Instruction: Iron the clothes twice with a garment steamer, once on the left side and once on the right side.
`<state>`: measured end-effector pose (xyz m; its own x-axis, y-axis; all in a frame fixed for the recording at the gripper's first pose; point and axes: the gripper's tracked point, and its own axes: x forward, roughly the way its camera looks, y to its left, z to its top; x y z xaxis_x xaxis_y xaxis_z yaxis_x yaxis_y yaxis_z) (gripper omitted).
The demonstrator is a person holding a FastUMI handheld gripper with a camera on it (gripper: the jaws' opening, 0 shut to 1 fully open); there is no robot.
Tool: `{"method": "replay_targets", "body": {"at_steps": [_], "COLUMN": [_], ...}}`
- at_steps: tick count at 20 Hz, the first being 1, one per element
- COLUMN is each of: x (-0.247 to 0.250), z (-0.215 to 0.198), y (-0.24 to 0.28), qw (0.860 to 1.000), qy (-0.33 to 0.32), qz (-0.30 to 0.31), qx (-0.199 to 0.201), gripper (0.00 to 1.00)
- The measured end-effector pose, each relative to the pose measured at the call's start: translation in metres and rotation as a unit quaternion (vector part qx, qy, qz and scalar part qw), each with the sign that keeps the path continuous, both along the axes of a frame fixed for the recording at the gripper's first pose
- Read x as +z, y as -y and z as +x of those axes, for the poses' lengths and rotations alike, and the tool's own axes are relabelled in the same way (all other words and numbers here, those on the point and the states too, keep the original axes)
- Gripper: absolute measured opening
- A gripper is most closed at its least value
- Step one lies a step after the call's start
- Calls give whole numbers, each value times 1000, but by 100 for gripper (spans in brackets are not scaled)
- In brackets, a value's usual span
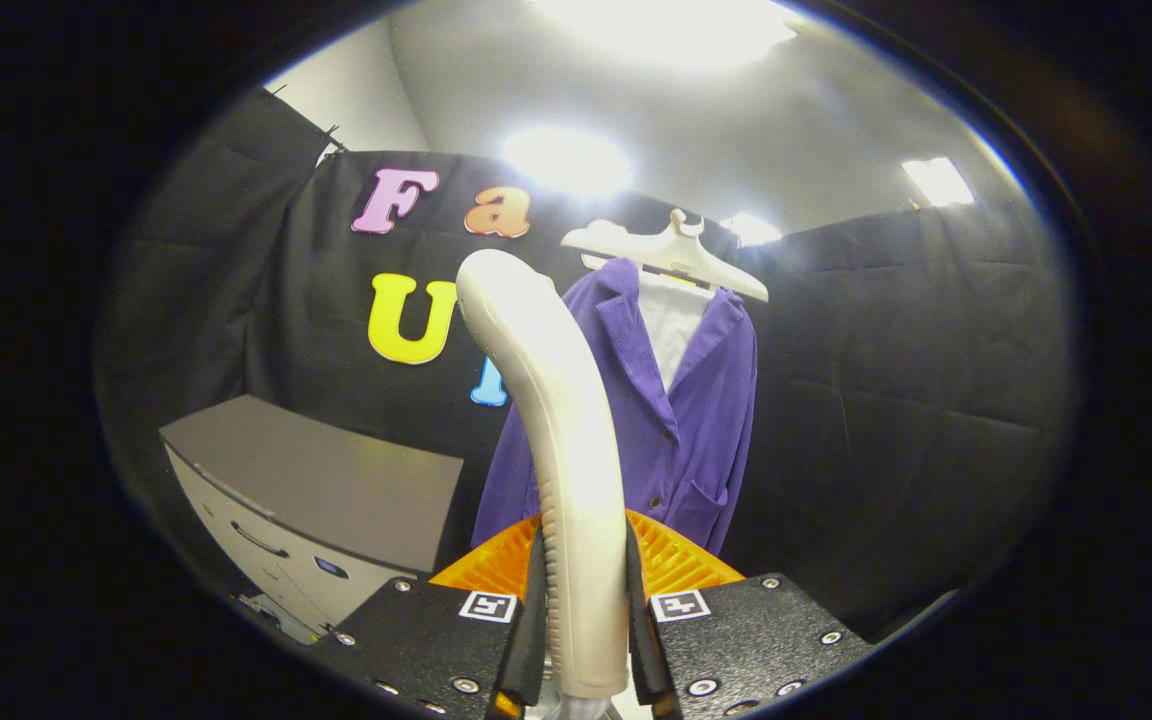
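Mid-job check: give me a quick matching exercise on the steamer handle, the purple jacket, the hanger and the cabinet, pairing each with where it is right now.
Things:
1. steamer handle
2. purple jacket
3. white hanger
4. grey cabinet

Places:
A. standing beside the jacket against the black cloth
B. clamped between the fingers of the gripper
C. carrying the jacket at its shoulders
D. hanging beyond the fingers

Pairs: 1-B, 2-D, 3-C, 4-A

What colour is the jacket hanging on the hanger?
Purple, over a white shirt; the jacket shows best in the gripper view, beyond the tool.

The gripper (pixel 584 640) points forward and slightly upward, both fingers (pixel 534 620) pressed against the steamer handle (pixel 561 420).
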<state>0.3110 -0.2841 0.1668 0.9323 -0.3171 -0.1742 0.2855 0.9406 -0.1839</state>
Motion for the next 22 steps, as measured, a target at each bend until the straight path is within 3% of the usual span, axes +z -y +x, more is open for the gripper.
{"method": "replay_targets", "body": {"at_steps": [6, 16, 22], "x": [38, 17, 19], "z": [27, 54, 63], "y": [-69, -131, -160], "qw": [999, 996, 992], "qy": [33, 63, 75], "qz": [-6, 65, 97], "qx": [-12, -4, 21], "gripper": [34, 34, 34]}}
